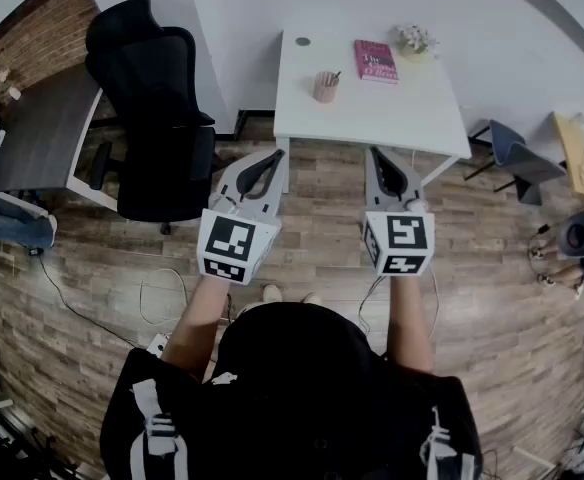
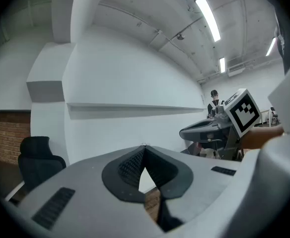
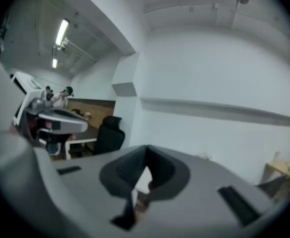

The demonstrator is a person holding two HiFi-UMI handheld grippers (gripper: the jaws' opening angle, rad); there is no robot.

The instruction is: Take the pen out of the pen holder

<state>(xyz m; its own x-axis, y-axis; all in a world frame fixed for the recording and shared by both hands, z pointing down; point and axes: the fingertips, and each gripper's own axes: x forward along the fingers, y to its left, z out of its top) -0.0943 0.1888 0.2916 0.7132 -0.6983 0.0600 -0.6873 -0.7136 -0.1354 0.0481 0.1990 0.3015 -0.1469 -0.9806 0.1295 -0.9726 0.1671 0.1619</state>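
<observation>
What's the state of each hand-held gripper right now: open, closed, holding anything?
Left hand-held gripper: closed, jaw tips together, holding nothing.
Right hand-held gripper: closed, jaw tips together, holding nothing.

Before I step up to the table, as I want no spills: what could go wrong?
Both the left gripper and the right gripper are shut, so reaching in like that would likely knock the pen holder rather than take the pen. The pen holder looks small; a slanted pull might tip it.
</observation>
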